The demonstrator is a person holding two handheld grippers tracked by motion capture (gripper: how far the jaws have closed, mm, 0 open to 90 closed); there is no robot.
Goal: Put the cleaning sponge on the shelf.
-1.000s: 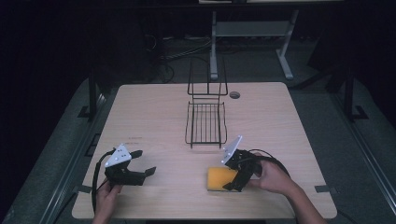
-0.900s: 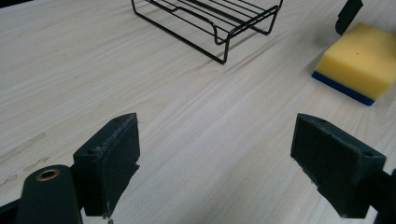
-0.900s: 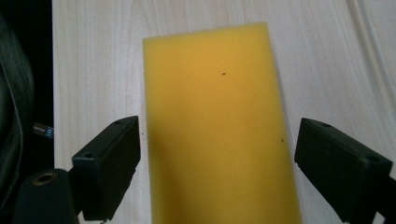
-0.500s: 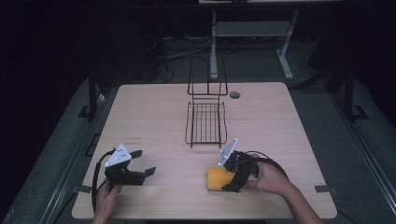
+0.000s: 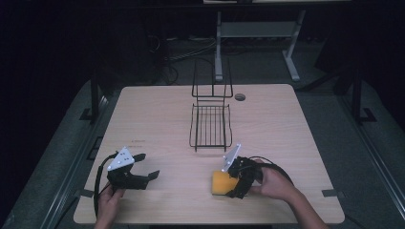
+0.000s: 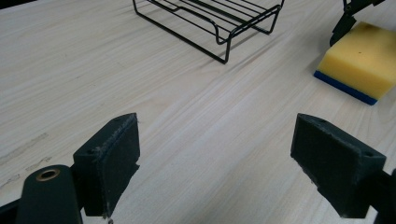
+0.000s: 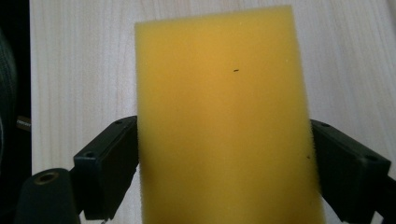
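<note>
A yellow sponge (image 5: pixel 218 183) with a blue underside lies flat on the wooden table (image 5: pixel 157 114), near the front edge right of centre. My right gripper (image 5: pixel 227 183) is open, one jaw along each long side of the sponge (image 7: pixel 224 116); the foam is not squeezed. My left gripper (image 5: pixel 149 165) rests at the front left, open, with bare table between its jaws (image 6: pixel 229 163). From the left gripper view the sponge (image 6: pixel 362 58) sits at the upper right, a jaw of the other gripper just behind it.
A black wire rack (image 5: pixel 210 126) stands at the table's middle, its upright back towards the far edge; its near corner (image 6: pixel 219 28) is ahead of my left gripper. A round cable hole (image 5: pixel 239 97) lies right of it. Dark floor and desk legs surround the table.
My right gripper has edged slightly left and turned a little around the sponge. The left gripper and the rack stay where they were.
</note>
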